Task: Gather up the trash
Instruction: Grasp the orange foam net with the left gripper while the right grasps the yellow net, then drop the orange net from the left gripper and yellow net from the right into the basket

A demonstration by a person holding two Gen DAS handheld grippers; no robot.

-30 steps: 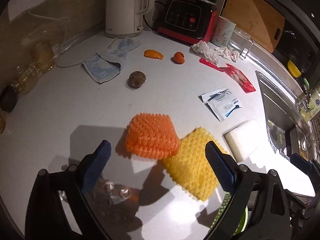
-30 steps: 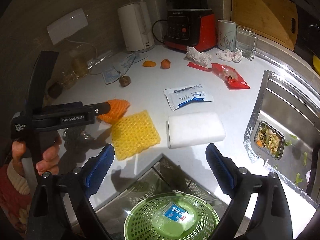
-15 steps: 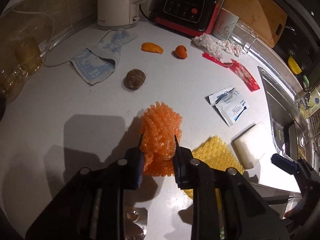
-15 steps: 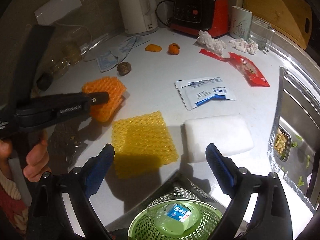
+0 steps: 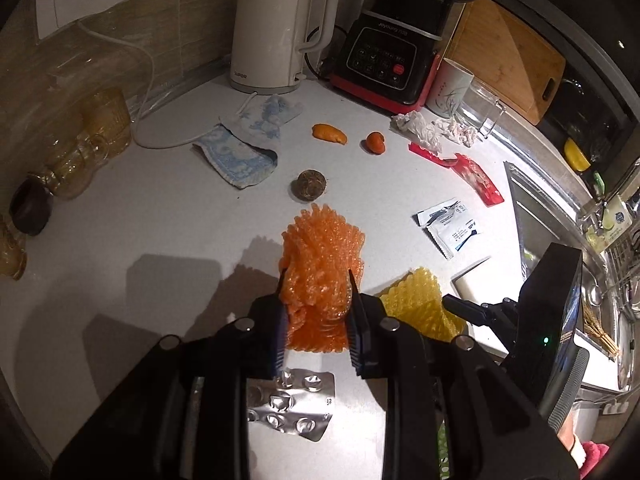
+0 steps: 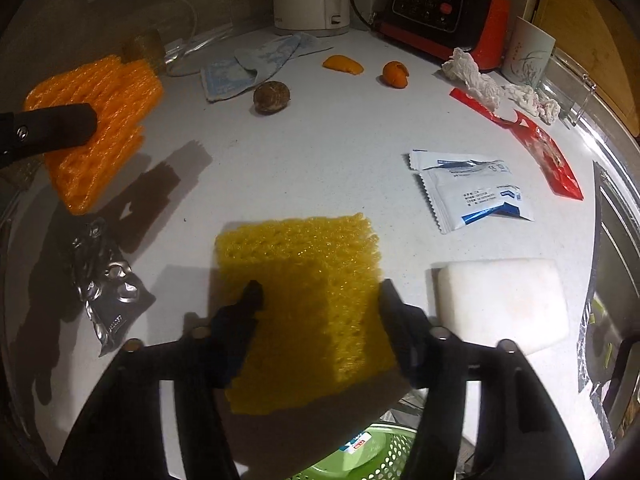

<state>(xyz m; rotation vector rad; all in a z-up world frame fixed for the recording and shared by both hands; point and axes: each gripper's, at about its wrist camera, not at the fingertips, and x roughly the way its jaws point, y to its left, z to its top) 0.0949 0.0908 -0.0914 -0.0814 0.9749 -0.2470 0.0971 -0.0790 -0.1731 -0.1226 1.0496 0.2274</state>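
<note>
Pinching the orange foam net (image 5: 320, 276) at frame centre, the left gripper (image 5: 316, 300) squeezes it between narrowed jaws. Right of it lies the yellow foam net (image 6: 304, 292), straddled by the right gripper (image 6: 320, 300), jaws wide. At bottom, the green basket (image 6: 384, 466) holds a small packet (image 6: 358, 444).

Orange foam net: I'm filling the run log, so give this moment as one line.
left tool: shut on orange foam net | right tool: open over yellow foam net | bin: below counter edge
</note>
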